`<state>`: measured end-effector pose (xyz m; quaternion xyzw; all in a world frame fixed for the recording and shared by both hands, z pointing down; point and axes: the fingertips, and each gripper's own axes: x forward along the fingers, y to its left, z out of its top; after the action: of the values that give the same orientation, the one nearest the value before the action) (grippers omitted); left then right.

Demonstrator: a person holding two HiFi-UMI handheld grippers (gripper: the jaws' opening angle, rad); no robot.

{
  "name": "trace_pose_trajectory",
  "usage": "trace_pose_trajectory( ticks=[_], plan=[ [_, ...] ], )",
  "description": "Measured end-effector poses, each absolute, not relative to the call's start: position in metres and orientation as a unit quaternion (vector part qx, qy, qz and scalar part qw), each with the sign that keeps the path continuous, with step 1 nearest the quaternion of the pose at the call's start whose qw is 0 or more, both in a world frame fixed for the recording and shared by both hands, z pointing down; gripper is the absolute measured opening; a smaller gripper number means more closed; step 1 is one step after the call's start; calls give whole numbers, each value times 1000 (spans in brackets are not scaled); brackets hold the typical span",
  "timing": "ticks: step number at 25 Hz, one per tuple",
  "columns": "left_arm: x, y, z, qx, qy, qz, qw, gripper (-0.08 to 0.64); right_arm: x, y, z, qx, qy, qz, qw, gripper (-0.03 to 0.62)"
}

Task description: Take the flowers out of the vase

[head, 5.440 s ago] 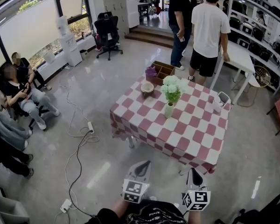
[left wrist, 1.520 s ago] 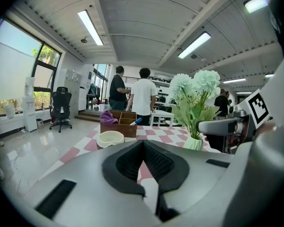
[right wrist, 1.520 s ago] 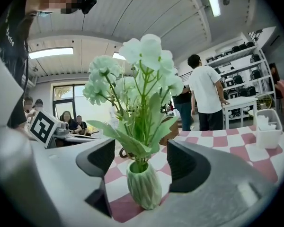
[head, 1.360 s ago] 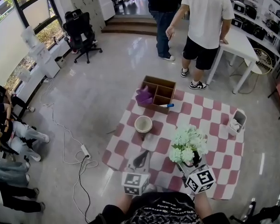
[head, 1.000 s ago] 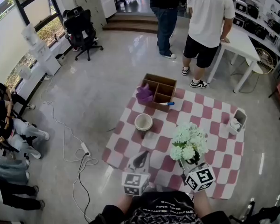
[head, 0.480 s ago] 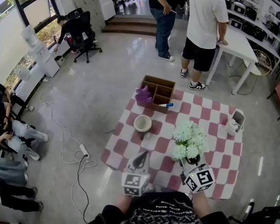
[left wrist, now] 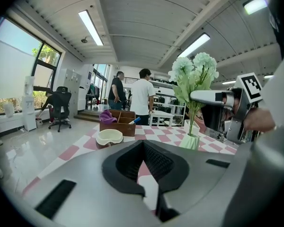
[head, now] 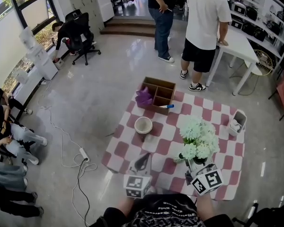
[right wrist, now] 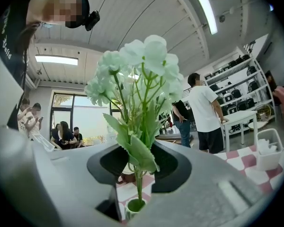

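Observation:
A bunch of pale green-white flowers [head: 199, 136] stands between the jaws of my right gripper [head: 195, 167], raised over the checkered table [head: 217, 126]. The jaws are closing on the stems [right wrist: 138, 183]. Below them the stems' lower ends still reach into the small green vase [right wrist: 132, 207], which the left gripper view shows standing on the cloth [left wrist: 189, 141] under the right gripper [left wrist: 206, 97]. My left gripper [head: 143, 162] hangs shut and empty at the table's near edge, left of the flowers.
A cream bowl [head: 143, 125] sits mid-table. At the far edge are a wooden divided box [head: 163, 90] with a purple cloth [head: 144, 97] and a blue pen [head: 168, 106]. A white basket [head: 236, 122] is at the right edge. Two people [head: 203, 22] stand beyond.
The right gripper has risen with the flowers, which now stand higher and further right over the table. The left gripper has stayed where it was.

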<state>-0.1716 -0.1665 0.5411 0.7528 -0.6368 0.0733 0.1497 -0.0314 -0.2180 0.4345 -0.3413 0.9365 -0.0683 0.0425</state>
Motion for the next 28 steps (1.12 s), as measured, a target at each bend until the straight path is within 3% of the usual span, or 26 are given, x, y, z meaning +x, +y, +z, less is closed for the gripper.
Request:
trace_pose_trajectory(
  ticks=[20,28],
  plan=[
    [-164,-165,540,766,-622,75,142,11,-8,-208,359,-351,925,-45,136,112],
    [-156,-167,538,776,-610,76,138,11,9,-205,348,-374,917,-31,132,107]
  ],
)
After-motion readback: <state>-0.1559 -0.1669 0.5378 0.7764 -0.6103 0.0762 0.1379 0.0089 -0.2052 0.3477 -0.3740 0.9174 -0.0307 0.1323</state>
